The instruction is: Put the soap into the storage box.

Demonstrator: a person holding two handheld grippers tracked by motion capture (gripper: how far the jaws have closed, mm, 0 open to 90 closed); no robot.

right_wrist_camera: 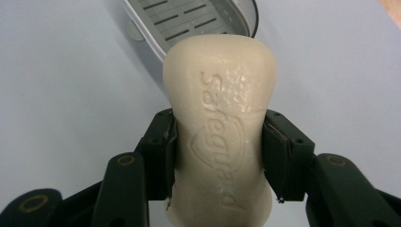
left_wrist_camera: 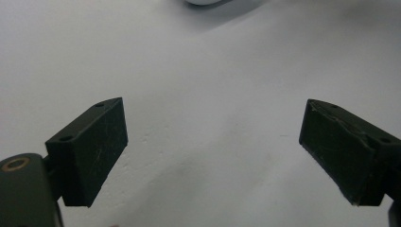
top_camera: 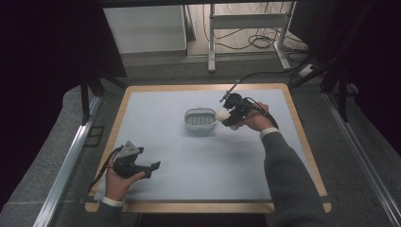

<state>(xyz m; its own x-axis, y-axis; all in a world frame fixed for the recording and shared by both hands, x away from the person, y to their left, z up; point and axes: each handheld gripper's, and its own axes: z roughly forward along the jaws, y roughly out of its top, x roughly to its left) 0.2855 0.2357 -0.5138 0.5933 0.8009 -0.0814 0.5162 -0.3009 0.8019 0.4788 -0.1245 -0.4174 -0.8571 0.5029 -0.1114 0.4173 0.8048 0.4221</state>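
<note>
Nearest to the person, at the front left part of the table (top_camera: 302, 142), the left gripper (top_camera: 153, 166) rests low over the pale blue mat (top_camera: 198, 165) in the person's left hand (top_camera: 118, 182). In the left gripper view its two black jaws stand wide apart and there is nothing between them, only the bare mat, with the edge of something white at the top of the picture. This gripper seems to have no part in the work at this moment. Farther in, on the right side, the right hand (top_camera: 255, 122) holds the right gripper (top_camera: 226, 115) above the mat, just beside the right end of the soap dish (top_camera: 200, 119). In the right gripper view the jaws are clamped on the waist of a cream bar of soap (right_wrist_camera: 222, 137), one pad on each narrow side, and the bar points away from the camera with its embossed face up. The far end of the bar covers the near rim of the dish (right_wrist_camera: 189, 21), which is grey with slots in its tray and looks empty. I cannot tell for sure if the soap is over the dish or a little short of it. My judgement is that the picking up is done and the carrying is almost done. What is left is to bring the bar over the slotted tray, lower it and release it. Beyond the table there are metal legs and cables on the floor.
</note>
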